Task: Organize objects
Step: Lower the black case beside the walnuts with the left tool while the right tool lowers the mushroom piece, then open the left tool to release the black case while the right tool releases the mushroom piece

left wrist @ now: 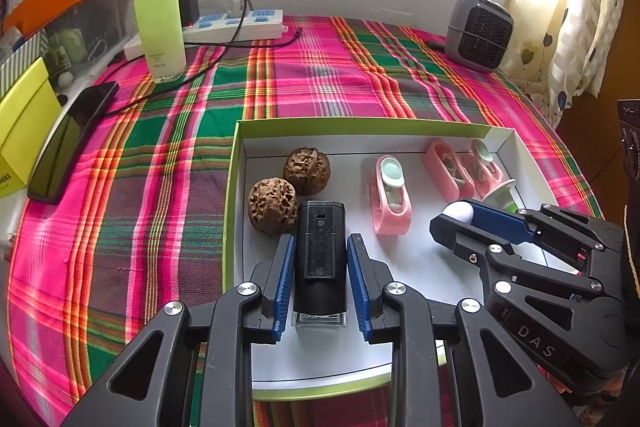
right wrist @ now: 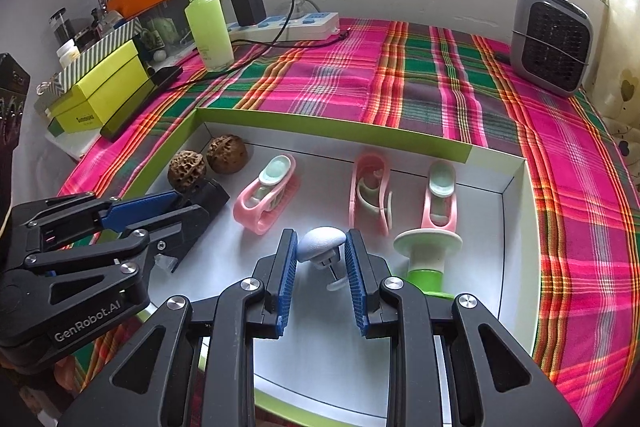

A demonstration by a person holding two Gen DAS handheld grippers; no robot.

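left tool (left wrist: 320, 255) clamped on black stamp (left wrist: 320, 247) (by tray edge (left wrist: 231, 187)), right tool (right wrist: 321, 255) clamping white knob (right wrist: 322, 242)

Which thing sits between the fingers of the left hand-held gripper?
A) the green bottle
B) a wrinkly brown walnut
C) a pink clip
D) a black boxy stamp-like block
D: the left hand-held gripper has its blue pads on either side of the black block inside the tray, while both walnuts lie just beyond it.
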